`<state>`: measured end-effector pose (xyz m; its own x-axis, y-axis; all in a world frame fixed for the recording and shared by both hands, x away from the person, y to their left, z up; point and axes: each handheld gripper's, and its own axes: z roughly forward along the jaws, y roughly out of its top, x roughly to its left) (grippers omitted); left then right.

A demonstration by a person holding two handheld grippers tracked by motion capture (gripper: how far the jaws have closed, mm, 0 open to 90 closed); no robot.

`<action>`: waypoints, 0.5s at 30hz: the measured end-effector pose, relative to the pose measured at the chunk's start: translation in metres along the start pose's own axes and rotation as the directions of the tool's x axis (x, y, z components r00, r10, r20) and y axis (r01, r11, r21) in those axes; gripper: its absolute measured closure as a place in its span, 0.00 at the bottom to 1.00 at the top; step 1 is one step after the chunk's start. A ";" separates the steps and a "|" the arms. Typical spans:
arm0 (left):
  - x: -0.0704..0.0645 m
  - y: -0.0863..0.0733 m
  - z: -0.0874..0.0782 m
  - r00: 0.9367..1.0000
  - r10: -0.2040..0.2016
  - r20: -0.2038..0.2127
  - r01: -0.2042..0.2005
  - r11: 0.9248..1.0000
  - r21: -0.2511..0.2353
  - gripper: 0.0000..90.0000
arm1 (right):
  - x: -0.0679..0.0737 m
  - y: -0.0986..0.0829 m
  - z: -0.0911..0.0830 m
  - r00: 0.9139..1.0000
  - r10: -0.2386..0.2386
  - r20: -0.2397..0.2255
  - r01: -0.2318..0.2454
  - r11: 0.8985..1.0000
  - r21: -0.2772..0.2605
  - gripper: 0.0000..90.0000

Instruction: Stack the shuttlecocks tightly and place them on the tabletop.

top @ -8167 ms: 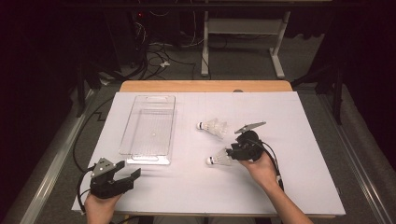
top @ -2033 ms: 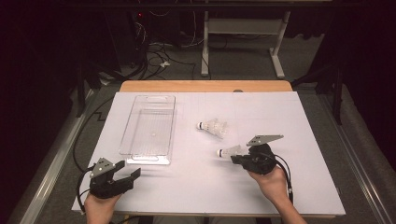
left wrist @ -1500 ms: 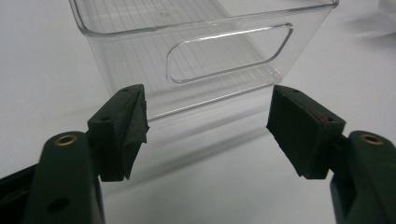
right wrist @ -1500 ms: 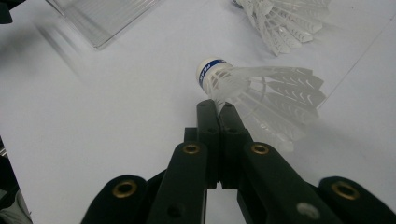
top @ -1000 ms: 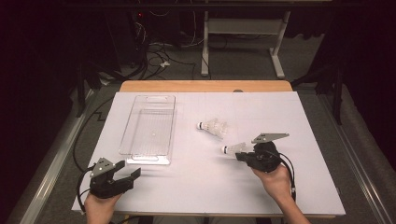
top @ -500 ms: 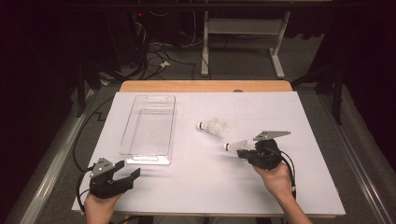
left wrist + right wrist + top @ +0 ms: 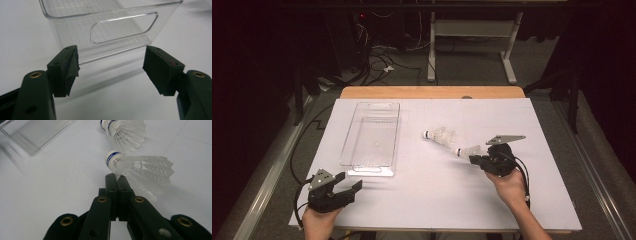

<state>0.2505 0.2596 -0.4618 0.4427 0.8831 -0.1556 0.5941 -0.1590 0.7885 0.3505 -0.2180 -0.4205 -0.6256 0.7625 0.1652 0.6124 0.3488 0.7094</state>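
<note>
While the person's right hand (image 7: 511, 186) reaches in from the table's 5 o'clock edge with the forearm angled up toward 11 o'clock, the right gripper (image 7: 474, 159) points toward 10 o'clock, its grey plate uppermost. In the right gripper view its jaws stand pressed together, pinching the feather skirt of a white shuttlecock (image 7: 136, 168) just behind the cork. That held shuttlecock (image 7: 468, 151) sits a little to the 4 o'clock side of the table's middle, cork toward 9 o'clock, feathers toward the gripper. Whether it rests on the white table (image 7: 432, 200) or hangs just above it, I cannot tell.

A second shuttlecock (image 7: 440, 136) lies on its side just beyond, at roughly 10 o'clock from the held one, near but apart from it; in the right gripper view it (image 7: 125, 131) lies past the held one with its cork toward the same side.

At the table's 7 o'clock corner, the left hand (image 7: 317, 221) comes in low from the near edge, wrist nearly straight, and carries the left gripper (image 7: 349, 187) just above or on the surface, aimed toward 2 o'clock. Its jaws are spread wide with nothing between them. In the left gripper view they frame the near end wall of a clear plastic bin (image 7: 120, 27) with a slot handle, close ahead but not touching.

The bin (image 7: 346, 159) stands upright at the table's 10 o'clock area, long side running from 12 to 6 o'clock, well apart from both shuttlecocks.
</note>
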 end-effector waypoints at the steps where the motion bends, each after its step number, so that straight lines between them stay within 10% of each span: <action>1: 0.000 0.000 0.000 1.000 0.000 0.000 0.000 1.000 -0.001 0.33 | -0.001 0.000 0.000 1.000 0.001 0.000 -0.001 1.000 0.000 1.00; 15: 0.000 0.000 0.000 1.000 0.000 0.000 0.000 1.000 0.000 0.33 | -0.006 0.008 0.005 1.000 -0.008 0.026 0.008 1.000 0.002 1.00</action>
<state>0.2504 0.2595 -0.4618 0.4425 0.8832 -0.1554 0.5938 -0.1587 0.7888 0.3619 -0.2173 -0.4190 -0.6176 0.7737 0.1412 0.6081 0.3559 0.7097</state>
